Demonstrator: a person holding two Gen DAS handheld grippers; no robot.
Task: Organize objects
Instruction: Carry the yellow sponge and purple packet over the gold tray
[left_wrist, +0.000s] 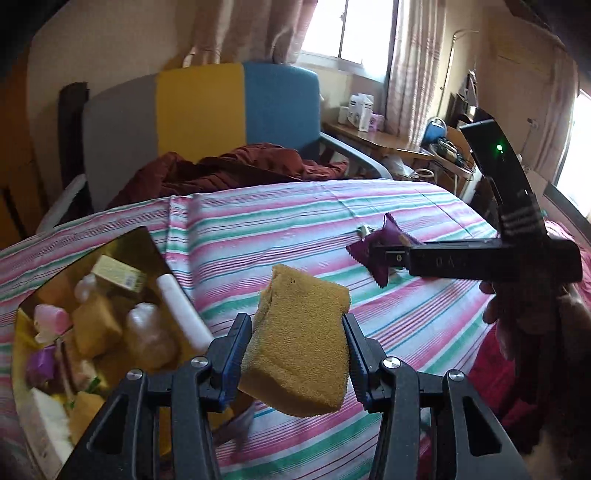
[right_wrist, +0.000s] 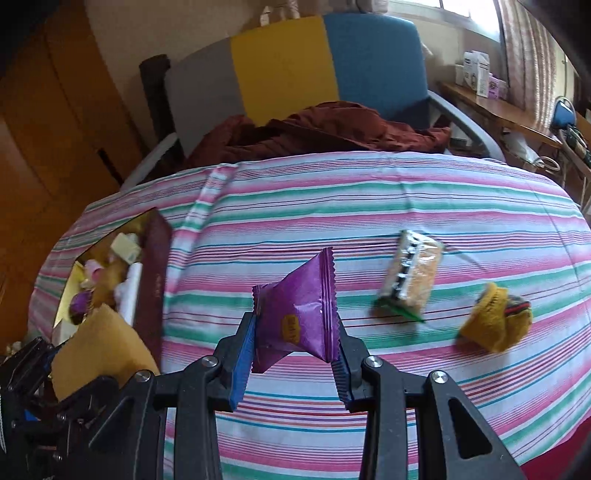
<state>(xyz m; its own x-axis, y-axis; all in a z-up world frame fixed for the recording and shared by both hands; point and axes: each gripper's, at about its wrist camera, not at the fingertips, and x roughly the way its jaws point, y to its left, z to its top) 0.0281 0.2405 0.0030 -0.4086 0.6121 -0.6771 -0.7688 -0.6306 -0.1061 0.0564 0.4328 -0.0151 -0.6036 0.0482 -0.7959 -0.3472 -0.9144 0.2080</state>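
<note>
Left gripper (left_wrist: 297, 354): jaws part-open, clamped on yellow-brown rectangular foam sponge (left_wrist: 299, 343), held above striped bedsheet (left_wrist: 295, 221), beside gold-lined box (left_wrist: 144, 240). Right gripper (right_wrist: 295, 350): jaws narrow, pinching purple foil snack packet (right_wrist: 299, 314), also clear of sheet

Left wrist view: from my left gripper (left_wrist: 297, 354), facing obliquely down over the striped bedspread (left_wrist: 295, 206), close above it. Right wrist view: likewise from my right gripper (right_wrist: 295, 354). Both share the open box (left_wrist: 144, 240) (right_wrist: 155, 266) and chair (left_wrist: 199, 110) (right_wrist: 280, 62).
</note>
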